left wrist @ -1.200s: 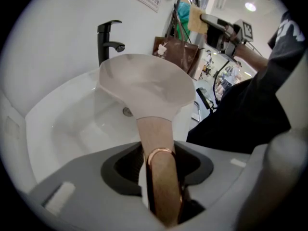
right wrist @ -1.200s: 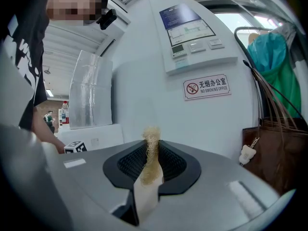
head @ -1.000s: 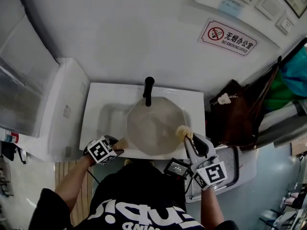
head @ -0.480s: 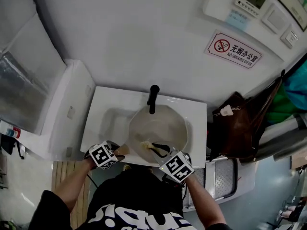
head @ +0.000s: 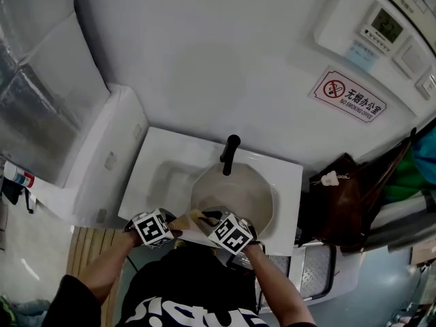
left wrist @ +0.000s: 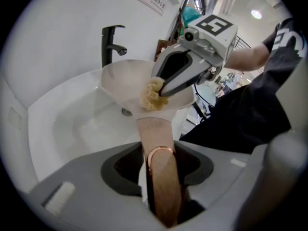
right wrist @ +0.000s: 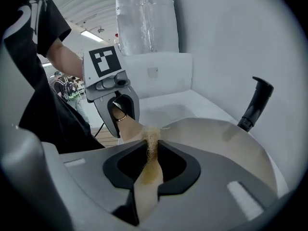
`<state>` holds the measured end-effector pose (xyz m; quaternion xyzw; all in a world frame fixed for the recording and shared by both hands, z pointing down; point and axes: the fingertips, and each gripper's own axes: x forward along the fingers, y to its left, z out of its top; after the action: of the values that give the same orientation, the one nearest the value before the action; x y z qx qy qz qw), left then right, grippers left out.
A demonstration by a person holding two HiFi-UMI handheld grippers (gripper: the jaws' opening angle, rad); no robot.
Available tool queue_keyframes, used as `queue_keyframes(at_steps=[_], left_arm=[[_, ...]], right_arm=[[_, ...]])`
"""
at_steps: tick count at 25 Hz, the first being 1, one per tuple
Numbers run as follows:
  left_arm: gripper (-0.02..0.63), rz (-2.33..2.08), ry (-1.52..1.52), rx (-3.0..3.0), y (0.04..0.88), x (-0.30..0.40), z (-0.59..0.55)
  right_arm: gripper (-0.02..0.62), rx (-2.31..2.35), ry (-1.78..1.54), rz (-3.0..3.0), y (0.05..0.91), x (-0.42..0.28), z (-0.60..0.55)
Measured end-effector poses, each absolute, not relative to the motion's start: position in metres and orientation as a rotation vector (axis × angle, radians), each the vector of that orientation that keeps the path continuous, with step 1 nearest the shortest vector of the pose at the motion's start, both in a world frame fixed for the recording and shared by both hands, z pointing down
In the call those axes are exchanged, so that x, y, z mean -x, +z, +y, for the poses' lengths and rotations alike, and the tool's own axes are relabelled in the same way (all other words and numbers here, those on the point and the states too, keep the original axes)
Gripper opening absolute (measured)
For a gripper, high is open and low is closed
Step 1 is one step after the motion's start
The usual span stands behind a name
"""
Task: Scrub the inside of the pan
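the pale pan (head: pixel 253 197) sits in the white sink (head: pixel 158 176), its far rim close under the black faucet (head: pixel 230 152); the left tongs (left wrist: pixel 159 166) are clamped on the end of its wooden handle (left wrist: pixel 155 129); the right tongs (right wrist: pixel 152 159) are pinched tight on a yellowish fibrous scrubber (left wrist: pixel 152 93), whose tuft pokes out past the tips at the pan's near wall, right beside the handle's root; whether it presses on the surface yet i cannot tell.

the likeliest trouble, as i judge it, is the scrubber itself; only a thin squashed strip of it sits between the tongs, so a hard drag across the pan could tug it free or fold the tuft back, and then the bare tips would scrape the inside; the second is the pan turning; it is steadied by the handle alone, so a push near one side could swing or tip it in the basin and knock the far rim against the faucet; third, the two tongs are very near each other at the handle's root, so a short stroke toward the person could bump them together or run the scrubber out over the rim.
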<state>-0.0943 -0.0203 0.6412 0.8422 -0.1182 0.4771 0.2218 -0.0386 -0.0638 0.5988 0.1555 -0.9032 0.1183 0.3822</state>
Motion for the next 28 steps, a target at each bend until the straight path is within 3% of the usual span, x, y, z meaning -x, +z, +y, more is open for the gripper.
queue_keyframes(at_steps=[28], left_arm=[[0.173, -0.305, 1.338, -2.266, 0.651, 0.095, -0.011]], right_arm=[[0.071, -0.521, 0.293, -2.381, 0.606, 0.069, -0.147]])
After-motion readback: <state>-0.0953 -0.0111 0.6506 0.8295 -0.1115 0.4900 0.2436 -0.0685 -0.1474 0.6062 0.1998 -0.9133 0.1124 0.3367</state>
